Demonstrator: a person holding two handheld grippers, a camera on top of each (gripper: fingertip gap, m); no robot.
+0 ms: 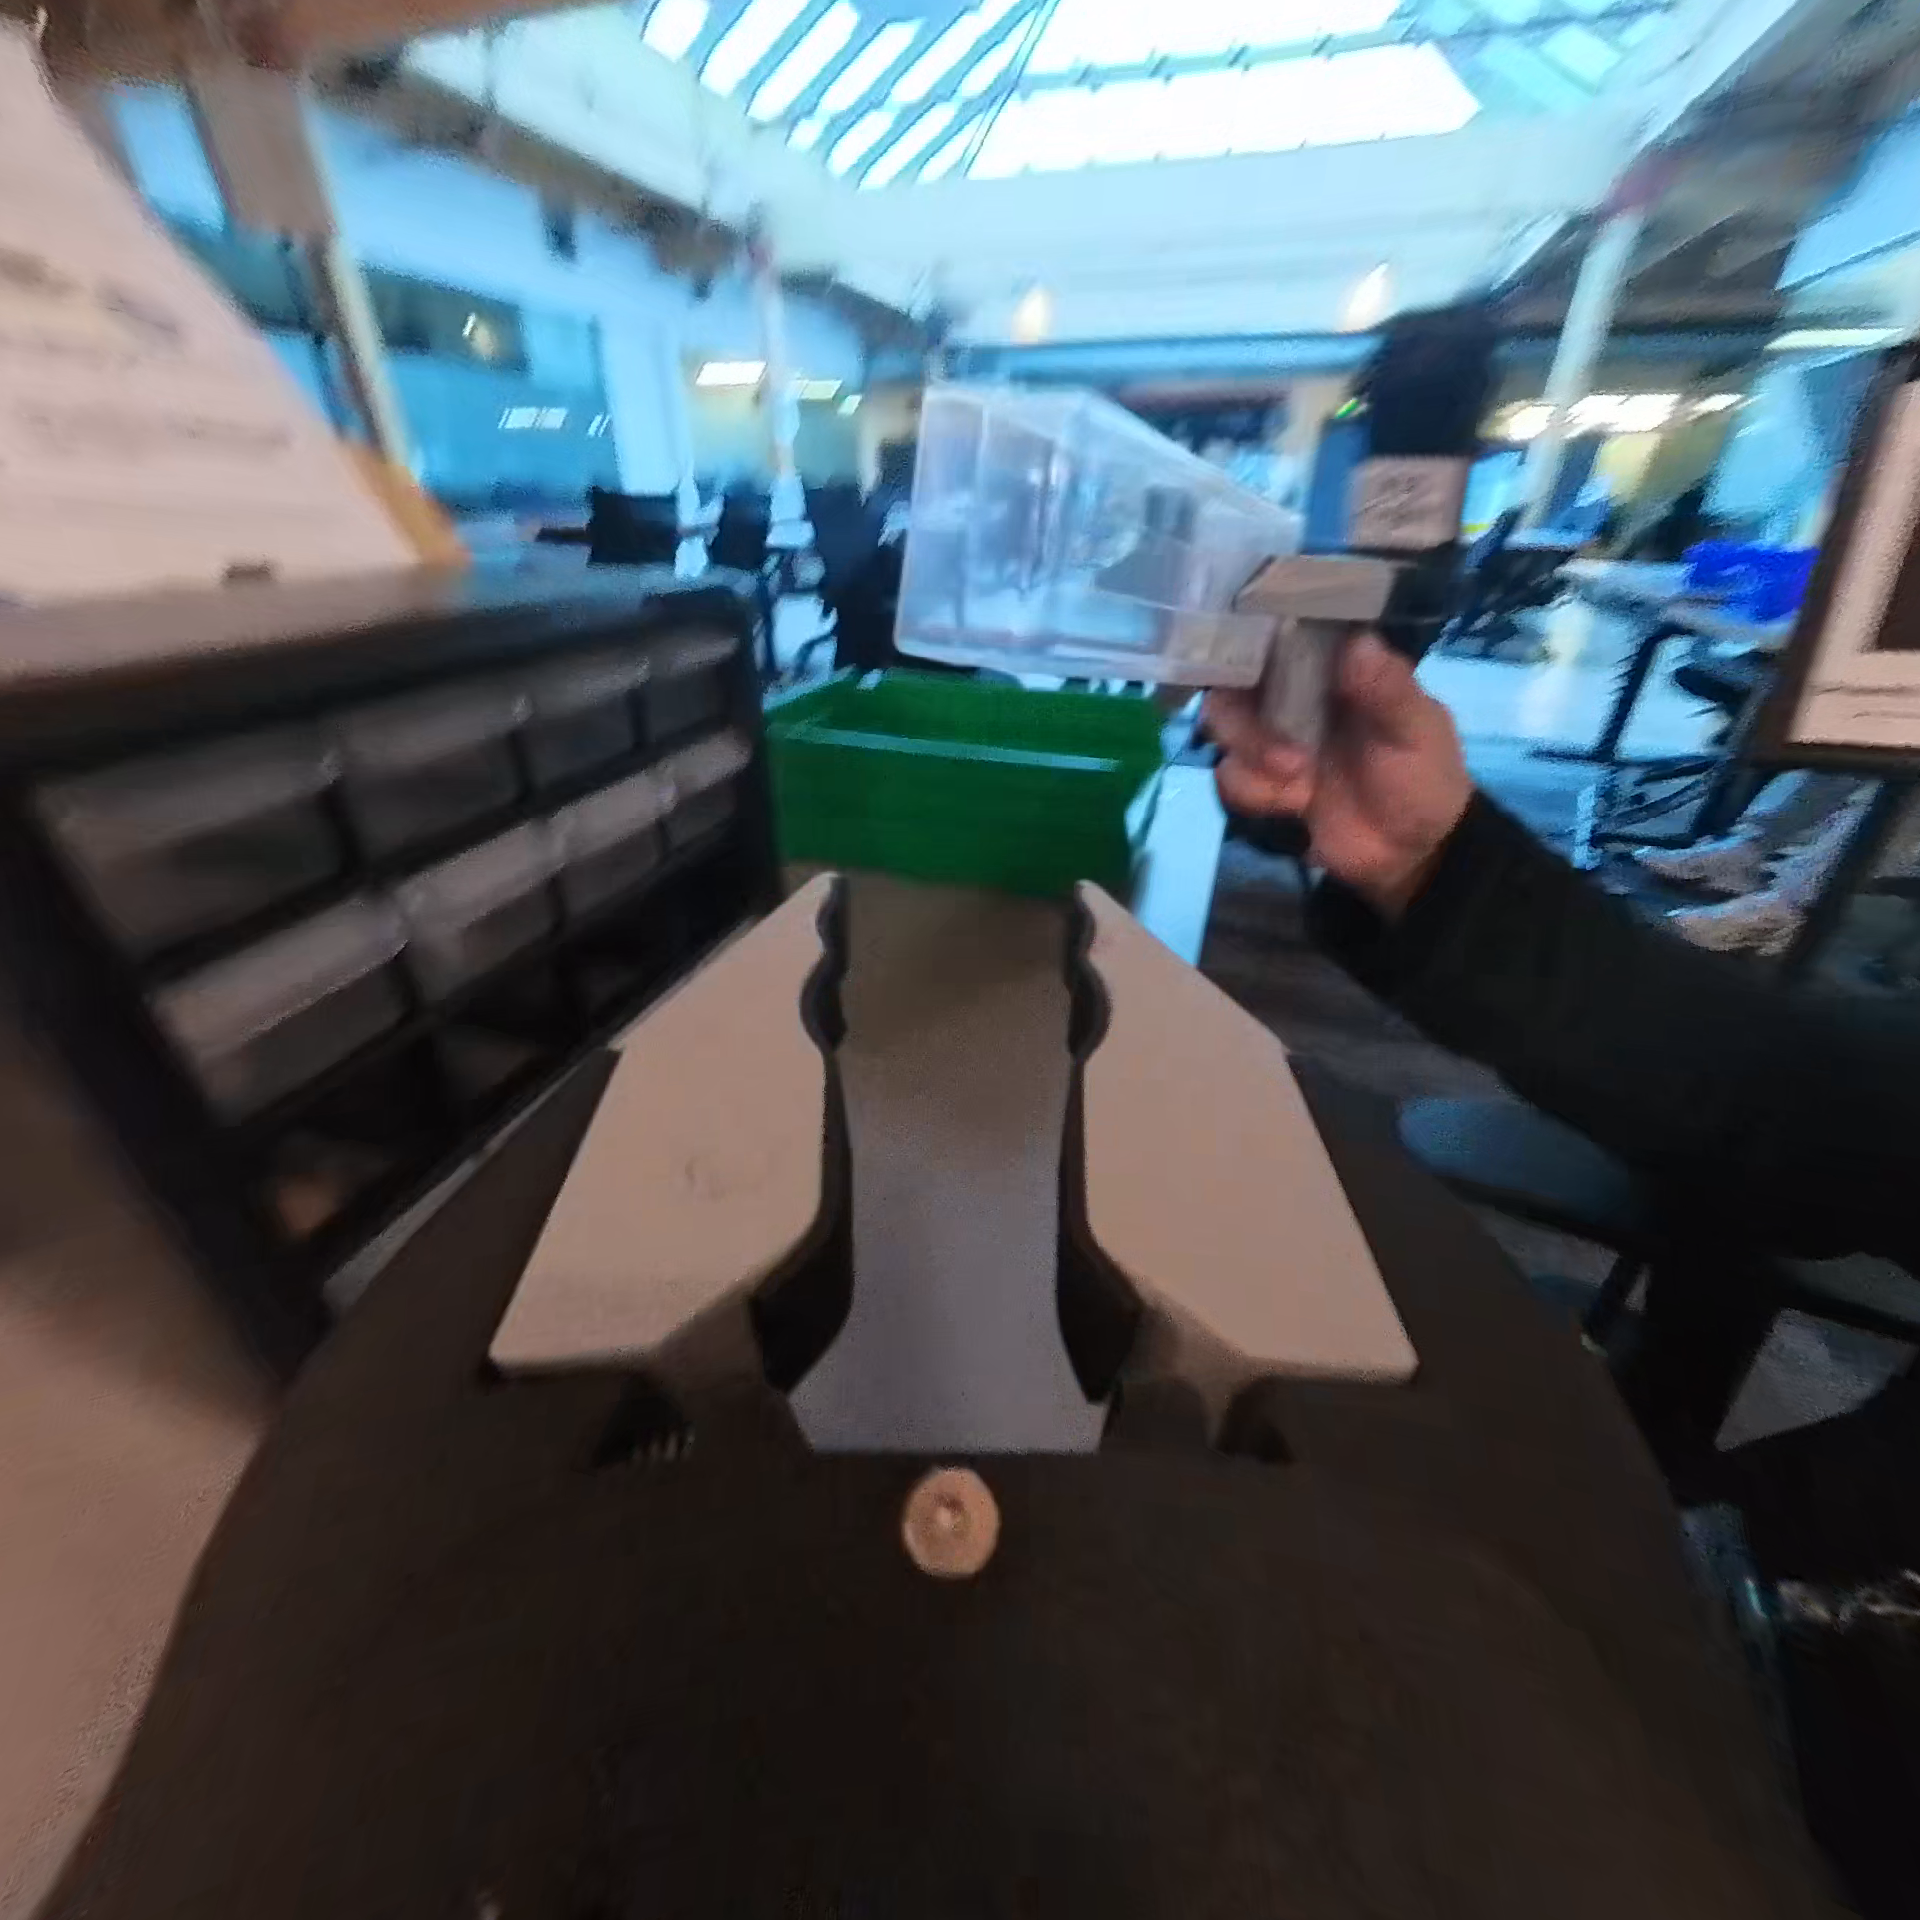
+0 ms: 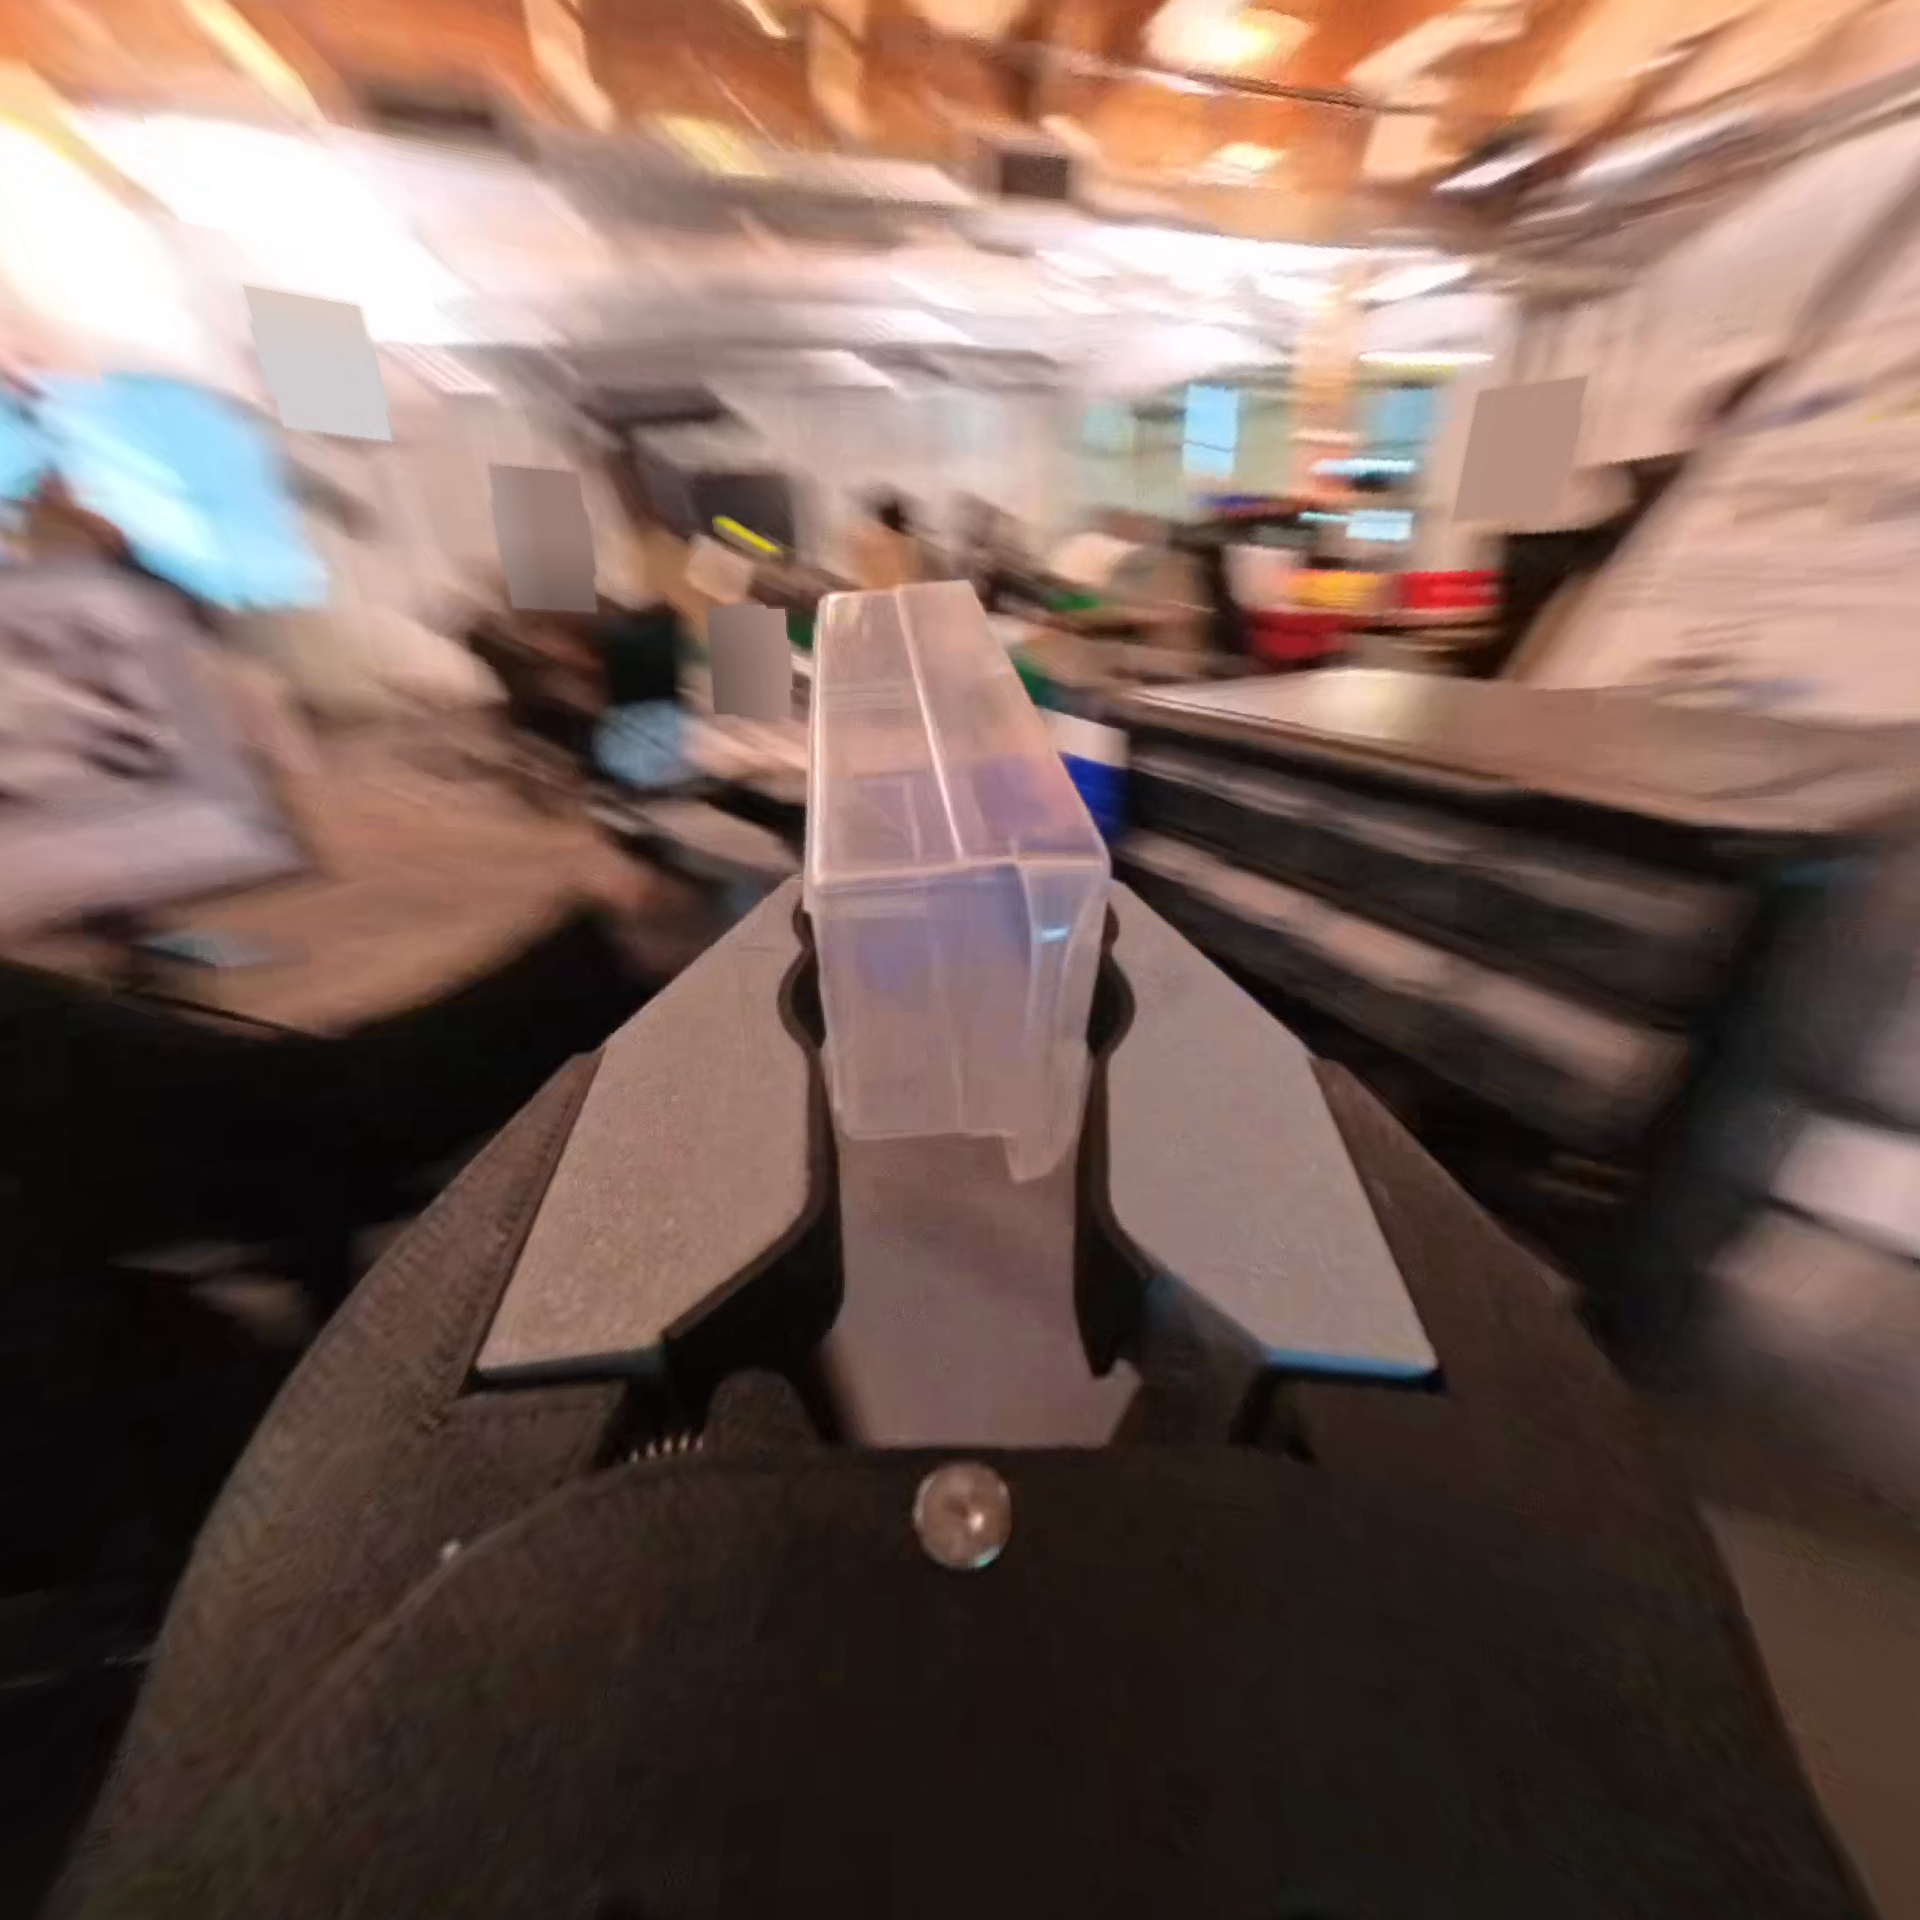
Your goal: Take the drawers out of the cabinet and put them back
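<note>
Left wrist view looks along the left gripper [image 1: 956, 914], whose two grey fingers stand apart with a clear gap between them and nothing in it. Beyond and to the left of its tips stands the black cabinet [image 1: 312, 748], near the far left side of the table [image 1: 62, 1455]; its front faces the camera at an angle, with rows of small translucent drawers [image 1: 426, 769] seated in their slots. The lowest slots look darker, but the blur does not let me say whether they are filled. A green bin [image 1: 966, 790] sits just beyond the cabinet's right end, close to the table's far right edge. Above that bin, in the air and clear of the table, the right gripper [image 1: 1236, 634] holds a clear plastic drawer [image 1: 1081, 540] by its front end, so that the drawer points away to the left and tilts. A hand [image 1: 1351, 769] in a dark sleeve [image 1: 1662, 1039] grasps that gripper's handle. A white board [image 1: 156, 416] leans at the table's far left corner.

Right wrist view shows the same drawer [image 2: 945, 831] clamped between the right gripper's [image 2: 956, 925] fingers, which press on its two long sides near the front face. The drawer stretches straight ahead from the tips. Everything behind it is smeared with motion blur.
</note>
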